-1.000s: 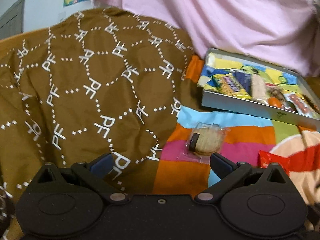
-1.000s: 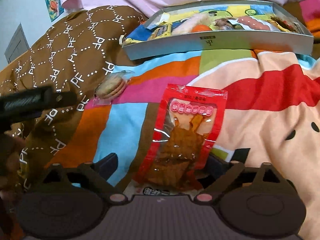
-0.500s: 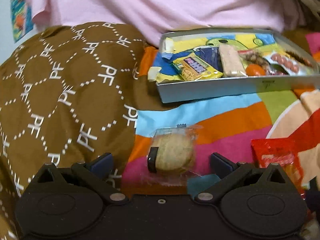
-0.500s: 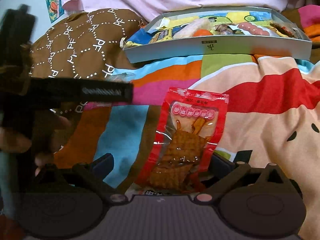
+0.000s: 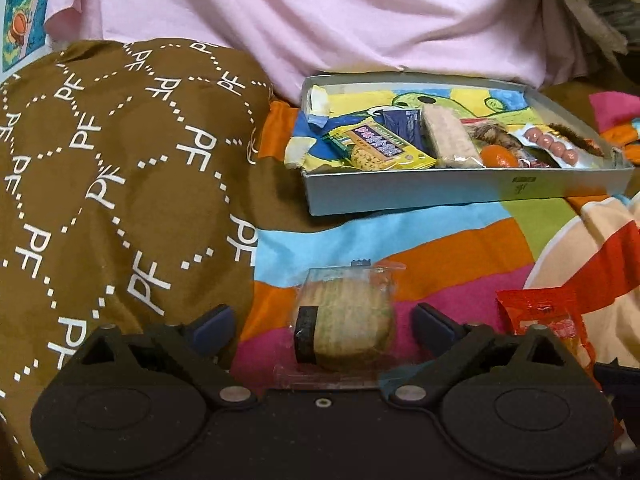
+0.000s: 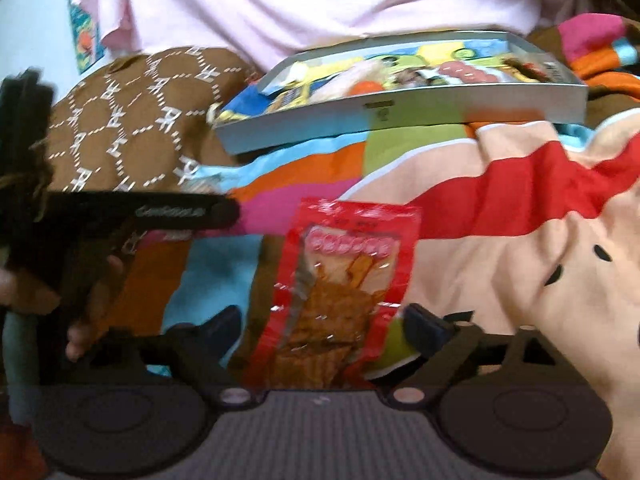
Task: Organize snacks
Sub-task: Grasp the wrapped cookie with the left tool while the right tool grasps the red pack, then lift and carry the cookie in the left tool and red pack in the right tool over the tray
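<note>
Since a second ago, both my grippers have come over a snack each, and both pairs of jaws have just been closing. Left gripper [image 5: 322,322]: then it faced mostly the brown patterned quilt [image 5: 120,184], with the wrapped round cracker [image 5: 346,322] off toward the tray; now the cracker lies between my fingers, on the striped blanket just in front of the grey tray [image 5: 460,194]. Jaws partly drawn in but spread, pads clear of the wrapper on both sides. Right gripper [image 6: 324,330]: red snack packet [image 6: 340,296] between the fingers, also in front of the tray, to the cracker's right. Jaws narrowed more than the left's, pads near the packet's edges, no pinch visible. Judgement: two pickups imminent; tray already holds several snacks, these two remain outside it.
</note>
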`<state>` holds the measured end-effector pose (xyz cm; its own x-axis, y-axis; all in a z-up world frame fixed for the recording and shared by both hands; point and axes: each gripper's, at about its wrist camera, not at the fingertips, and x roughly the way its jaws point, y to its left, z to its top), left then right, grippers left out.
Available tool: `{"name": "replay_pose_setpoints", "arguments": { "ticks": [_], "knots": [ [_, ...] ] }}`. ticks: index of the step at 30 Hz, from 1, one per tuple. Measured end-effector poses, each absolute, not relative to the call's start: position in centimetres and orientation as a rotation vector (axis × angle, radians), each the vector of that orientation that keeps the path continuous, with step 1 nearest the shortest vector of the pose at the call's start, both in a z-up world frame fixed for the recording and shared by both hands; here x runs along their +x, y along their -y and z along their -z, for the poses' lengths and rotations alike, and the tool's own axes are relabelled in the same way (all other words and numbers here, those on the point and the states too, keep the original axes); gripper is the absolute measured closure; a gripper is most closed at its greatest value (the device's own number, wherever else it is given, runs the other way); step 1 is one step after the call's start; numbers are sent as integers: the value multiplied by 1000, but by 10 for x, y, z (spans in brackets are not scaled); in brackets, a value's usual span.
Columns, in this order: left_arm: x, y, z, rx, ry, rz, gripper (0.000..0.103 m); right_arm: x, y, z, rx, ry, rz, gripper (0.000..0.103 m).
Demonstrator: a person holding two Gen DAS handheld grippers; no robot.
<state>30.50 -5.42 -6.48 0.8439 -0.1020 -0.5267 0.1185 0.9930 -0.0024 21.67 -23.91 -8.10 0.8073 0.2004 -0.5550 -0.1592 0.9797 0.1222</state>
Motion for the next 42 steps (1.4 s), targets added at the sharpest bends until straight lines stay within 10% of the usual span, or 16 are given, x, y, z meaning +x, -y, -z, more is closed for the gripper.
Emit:
{"name": "replay_pose_setpoints", "arguments": {
  "ticks": [12, 42],
  "knots": [
    [295, 58, 64, -61, -565, 133, 47, 216, 240, 79, 78, -597, -189, 30],
    [289, 56, 64, -172, -578, 90, 52, 215, 232, 73, 5, -587, -262, 45]
  ]
}}
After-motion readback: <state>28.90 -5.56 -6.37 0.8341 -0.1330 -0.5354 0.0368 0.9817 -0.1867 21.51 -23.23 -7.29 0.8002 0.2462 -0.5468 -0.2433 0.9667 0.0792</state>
